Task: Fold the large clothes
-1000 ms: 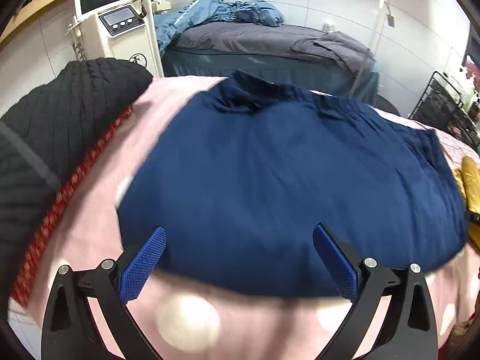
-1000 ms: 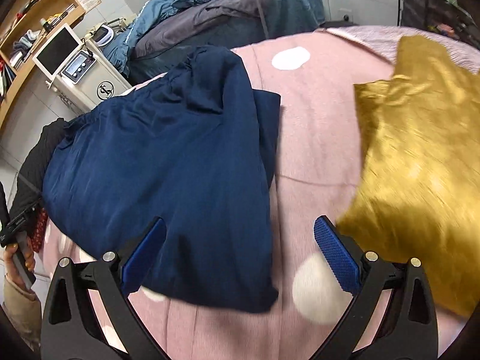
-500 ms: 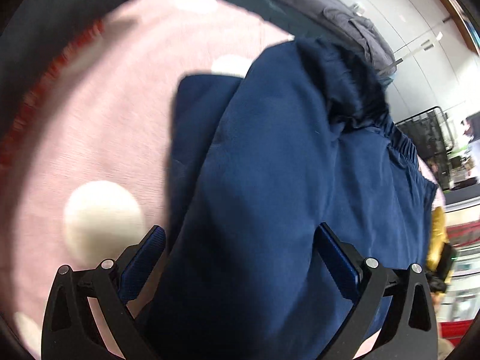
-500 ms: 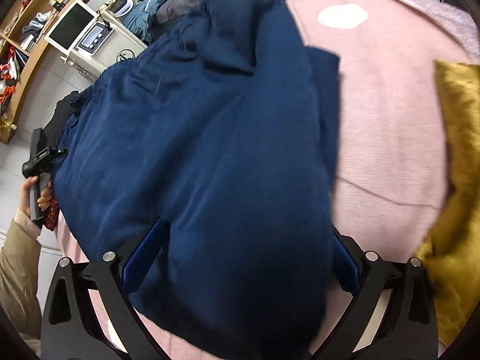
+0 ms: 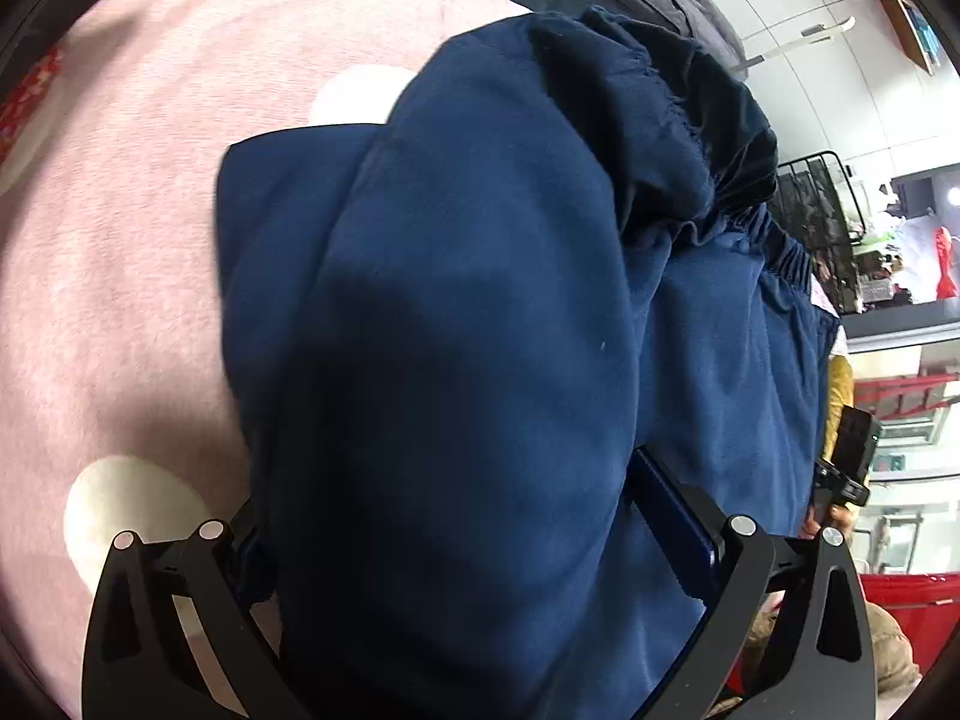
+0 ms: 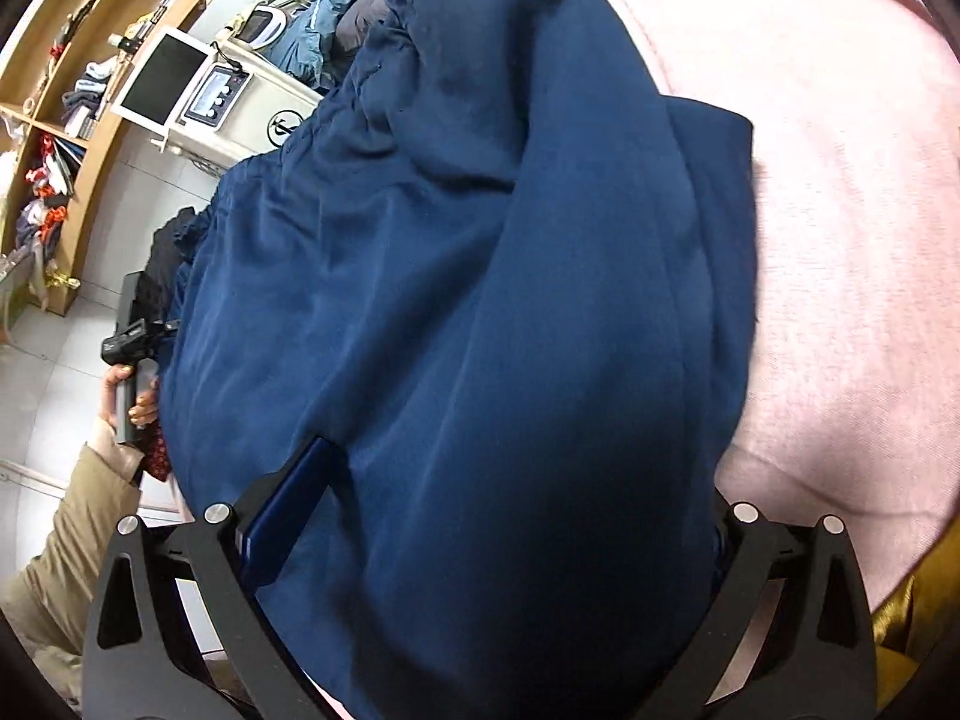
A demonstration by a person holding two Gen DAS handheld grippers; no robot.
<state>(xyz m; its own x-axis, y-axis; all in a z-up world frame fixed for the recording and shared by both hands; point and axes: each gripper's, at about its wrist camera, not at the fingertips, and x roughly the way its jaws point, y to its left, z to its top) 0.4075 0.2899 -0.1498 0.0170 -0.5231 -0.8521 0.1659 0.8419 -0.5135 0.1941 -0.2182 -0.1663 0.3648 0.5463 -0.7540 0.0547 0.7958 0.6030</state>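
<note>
Filling most of both wrist views, the navy-blue woven garment with a gathered elastic waistband (image 5: 456,324) (image 6: 480,276) lies folded over itself on the pink fleece blanket with pale round spots (image 5: 114,228) (image 6: 852,252). In the left wrist view the left gripper (image 5: 456,540) has its black arms spread wide, and a thick fold of the navy cloth sits between them; its blue-padded right finger shows against the fabric, while the left pad is buried under the fold. Whether the pads are pressing the cloth cannot be told. The gathered waistband bunches ahead and to the right of this gripper, and bare pink blanket lies to its left.

In the right wrist view the right gripper (image 6: 480,534) is likewise spread, with the garment's rounded fold heaped between its fingers; the left blue pad is visible flat against the cloth and the right one is hidden beneath it. Pink blanket lies ahead and to the right, and a scrap of golden-yellow shiny fabric (image 6: 906,630) peeks out at the lower right, just beside that gripper's arm.

To the far left of the right gripper, the person's hand (image 6: 129,390) in a tan sleeve (image 6: 72,534) wraps around the other tool's black handle at the garment's edge. Beyond stand a white machine with a screen (image 6: 204,90) and a wooden shelf (image 6: 72,90).
</note>
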